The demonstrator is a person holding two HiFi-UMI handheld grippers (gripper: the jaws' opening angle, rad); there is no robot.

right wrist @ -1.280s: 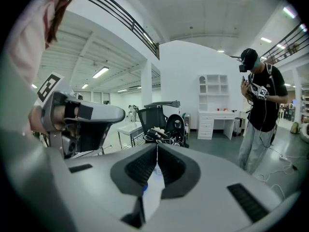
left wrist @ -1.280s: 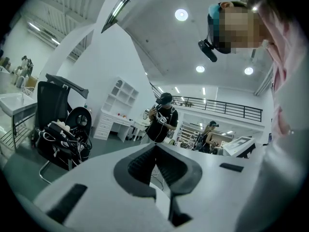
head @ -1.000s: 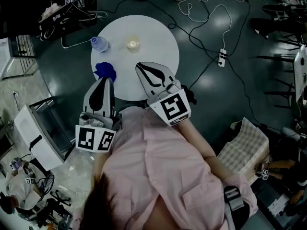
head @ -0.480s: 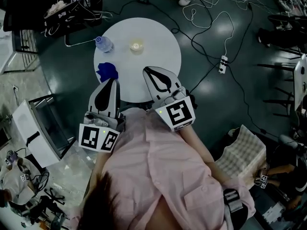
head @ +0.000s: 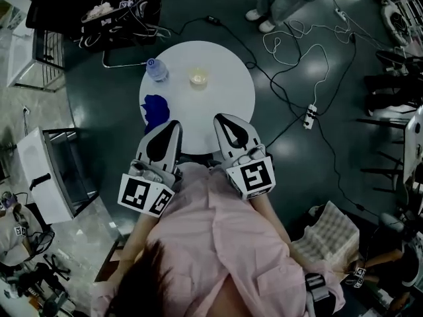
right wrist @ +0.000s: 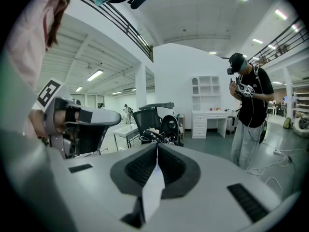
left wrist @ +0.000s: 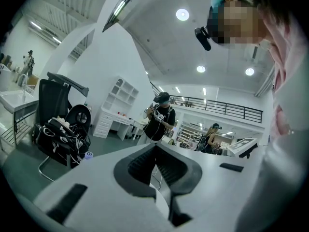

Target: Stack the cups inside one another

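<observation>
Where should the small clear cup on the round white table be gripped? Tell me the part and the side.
Pinch the small clear cup across its side wall near the rim, coming from the near side with the right gripper, opened first. It seems to stand upright, mouth up; the clear blue-capped bottle stands apart on its left.

A round white table (head: 221,78) stands on a dark floor (head: 297,177). A small clear cup (head: 198,78) sits near the table's far edge. A bottle (head: 156,69) stands at the far left edge. A blue thing (head: 155,109) lies by the left edge, and its shape is hard to tell. The left gripper (head: 174,123) and the right gripper (head: 219,116) are side by side over the near edge, each with its jaws together. A person in a pink shirt (head: 218,243) holds them. Wires (head: 291,38) and a white plug strip (head: 308,116) lie on the floor past the table's right edge.
</observation>
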